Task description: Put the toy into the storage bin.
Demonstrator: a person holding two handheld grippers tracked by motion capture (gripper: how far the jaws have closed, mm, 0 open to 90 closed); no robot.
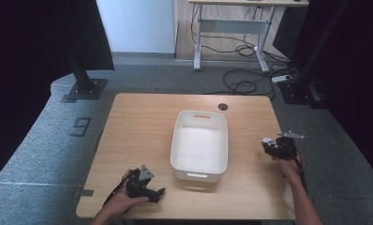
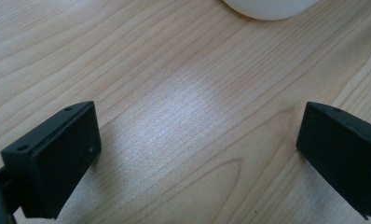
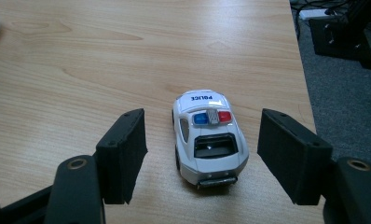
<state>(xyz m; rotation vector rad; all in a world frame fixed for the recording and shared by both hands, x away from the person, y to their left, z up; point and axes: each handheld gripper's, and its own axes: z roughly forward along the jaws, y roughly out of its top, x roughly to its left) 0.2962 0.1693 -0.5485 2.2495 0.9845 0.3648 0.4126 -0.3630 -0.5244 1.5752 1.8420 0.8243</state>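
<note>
Black fingers apart, police car btwn them, untouched, on table

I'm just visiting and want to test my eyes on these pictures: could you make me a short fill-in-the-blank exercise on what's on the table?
1. The toy car between the right gripper's open jaws has the word ____ on it.
2. The tub in the middle of the table is coloured ____.
3. The left gripper's jaws stand apart with only bare ____ between them.
4. The car's roof carries one red light and one ____ light.

Missing words: POLICE; white; wood; blue
</note>
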